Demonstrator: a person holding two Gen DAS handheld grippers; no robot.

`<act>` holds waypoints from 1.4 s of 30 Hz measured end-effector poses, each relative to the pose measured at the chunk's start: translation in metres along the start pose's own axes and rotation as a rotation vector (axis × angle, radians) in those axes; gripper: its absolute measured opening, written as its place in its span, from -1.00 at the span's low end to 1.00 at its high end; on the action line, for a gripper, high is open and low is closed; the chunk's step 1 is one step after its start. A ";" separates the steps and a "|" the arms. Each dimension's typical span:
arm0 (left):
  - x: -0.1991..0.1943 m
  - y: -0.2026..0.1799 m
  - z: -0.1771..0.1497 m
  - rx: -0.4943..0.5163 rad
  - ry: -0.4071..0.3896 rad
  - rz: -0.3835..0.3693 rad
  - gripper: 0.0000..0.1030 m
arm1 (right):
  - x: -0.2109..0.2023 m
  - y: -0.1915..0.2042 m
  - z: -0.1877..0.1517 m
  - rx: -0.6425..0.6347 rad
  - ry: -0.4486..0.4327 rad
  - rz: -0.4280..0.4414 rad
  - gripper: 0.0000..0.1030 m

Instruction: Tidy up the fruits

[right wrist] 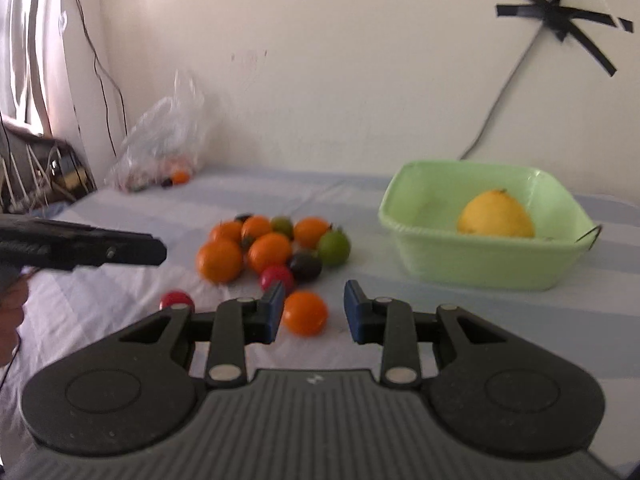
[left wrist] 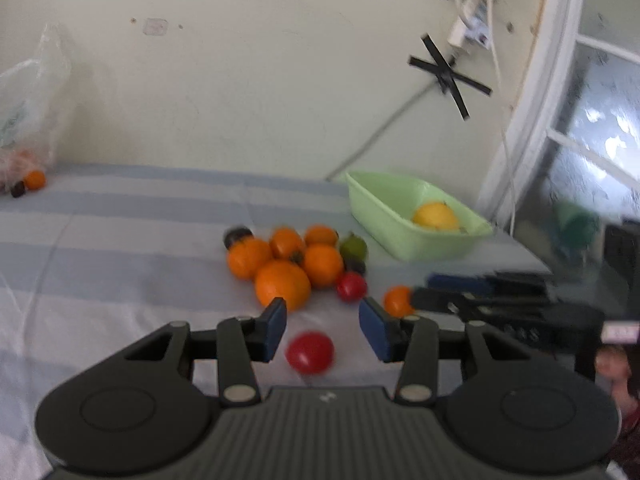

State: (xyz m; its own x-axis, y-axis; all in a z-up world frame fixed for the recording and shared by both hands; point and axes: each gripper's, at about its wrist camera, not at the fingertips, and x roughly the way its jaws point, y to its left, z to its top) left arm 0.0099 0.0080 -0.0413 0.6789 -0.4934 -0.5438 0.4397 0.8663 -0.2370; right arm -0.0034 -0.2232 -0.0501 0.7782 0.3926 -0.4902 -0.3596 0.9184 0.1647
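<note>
1. At the far left of the cloth-covered surface (right wrist: 400,320), striped pale blue and white, a crinkled clear plastic bag (right wrist: 164,140) slumps against the matte wall, with a small orange fruit (right wrist: 180,177) at its mouth.
2. The left claw (left wrist: 323,326) is black moulded plastic with flat blue pads; its jaws stand apart and grip nothing. A smooth, round red tomato (left wrist: 310,352) lies on the cloth in the gap between the pads, touching neither.
3. In the middle of the surface sits a tight cluster of glossy round orange fruits (right wrist: 240,246), touching one another. A round green fruit (right wrist: 334,246), a dark purple one (right wrist: 306,266) and a second small red tomato (right wrist: 277,276) lie against its right side.
4. The right claw (right wrist: 314,312), of the same build, is also parted and holds nothing. A lone smooth orange fruit (right wrist: 305,313) rests on the cloth between its pads, close to the left pad; whether it touches that pad cannot be told.
5. To the right, a pale green rectangular plastic basin (right wrist: 480,268) with rounded corners stands on the surface, apart from the cluster. A large yellow citrus fruit (right wrist: 496,216) with a dimpled look lies inside it.
6. On the wall above, black tape strips (right wrist: 560,16) cross over a thin cable.
</note>
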 end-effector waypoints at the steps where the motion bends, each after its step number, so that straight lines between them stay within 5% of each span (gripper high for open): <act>1: 0.001 -0.002 -0.005 0.017 0.006 0.008 -0.17 | 0.004 0.003 0.000 -0.009 0.012 -0.008 -0.30; 4: 0.013 -0.009 -0.013 0.069 0.027 0.066 -0.16 | 0.014 0.015 -0.005 -0.041 0.049 -0.039 -0.09; 8: 0.025 -0.010 -0.022 0.080 0.046 0.108 -0.35 | 0.023 0.022 -0.012 -0.066 0.075 -0.068 -0.14; 10: 0.020 -0.009 -0.027 0.093 0.039 0.107 -0.39 | 0.020 0.026 -0.013 -0.089 0.067 -0.098 -0.38; 19: -0.009 -0.020 -0.035 0.108 -0.019 0.004 -0.39 | -0.018 0.044 -0.032 -0.060 0.009 -0.089 -0.38; 31: 0.003 -0.025 -0.049 0.111 -0.001 0.096 -0.37 | -0.027 0.054 -0.046 -0.049 -0.009 -0.119 -0.38; 42: 0.003 -0.024 -0.049 0.102 -0.001 0.098 -0.35 | -0.027 0.056 -0.047 -0.069 -0.012 -0.131 -0.38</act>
State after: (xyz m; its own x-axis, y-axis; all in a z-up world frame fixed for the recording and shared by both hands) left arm -0.0274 -0.0104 -0.0765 0.7222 -0.4069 -0.5593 0.4286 0.8980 -0.0999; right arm -0.0690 -0.1849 -0.0675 0.8268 0.2708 -0.4930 -0.2891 0.9564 0.0406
